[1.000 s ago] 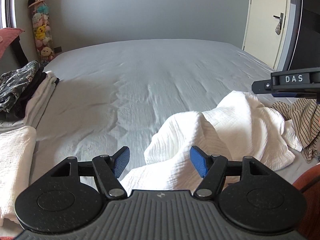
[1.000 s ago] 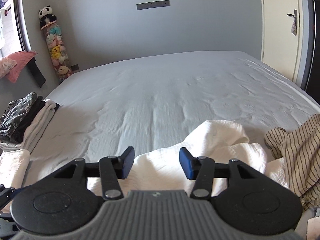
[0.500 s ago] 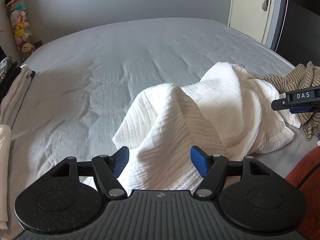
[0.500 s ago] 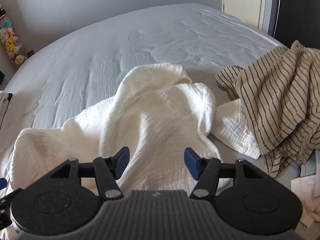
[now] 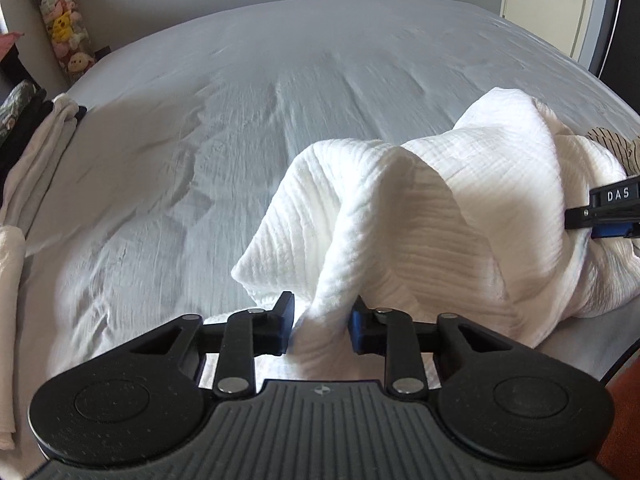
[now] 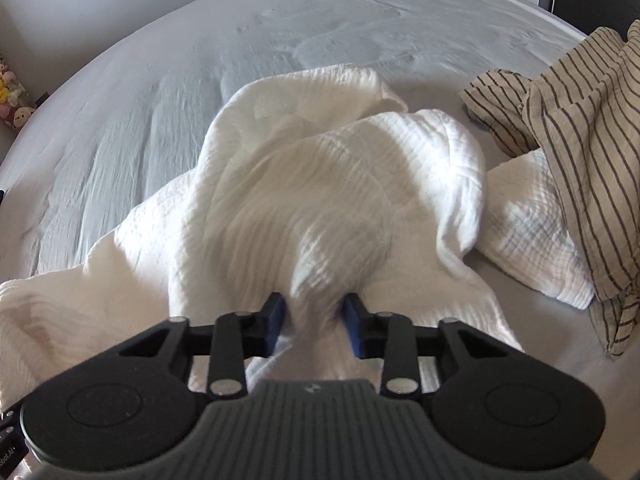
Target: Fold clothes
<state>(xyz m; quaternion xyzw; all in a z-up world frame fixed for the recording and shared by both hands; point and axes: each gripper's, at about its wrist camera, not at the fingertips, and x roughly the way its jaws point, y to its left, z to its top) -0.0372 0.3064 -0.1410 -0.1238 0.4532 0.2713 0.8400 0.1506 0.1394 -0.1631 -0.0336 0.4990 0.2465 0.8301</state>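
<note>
A crumpled white crinkle-weave garment lies on the grey bed sheet. My left gripper is closing on a raised fold at the garment's near left edge; the cloth fills the gap and both blue pads press on it. My right gripper is closing too, with a bunch of the same white garment pinched between its pads. One of the right gripper's fingers shows at the right edge of the left wrist view, against the cloth.
A tan striped garment lies heaped at the right, over part of a white cloth. Folded clothes are stacked along the bed's left edge. Plush toys stand in the far left corner, and a door is at the far right.
Both grippers came down and forward onto the white garment. Their jaws, wide apart before, have closed on folds of it, and the cloth now rises up between the pads.
</note>
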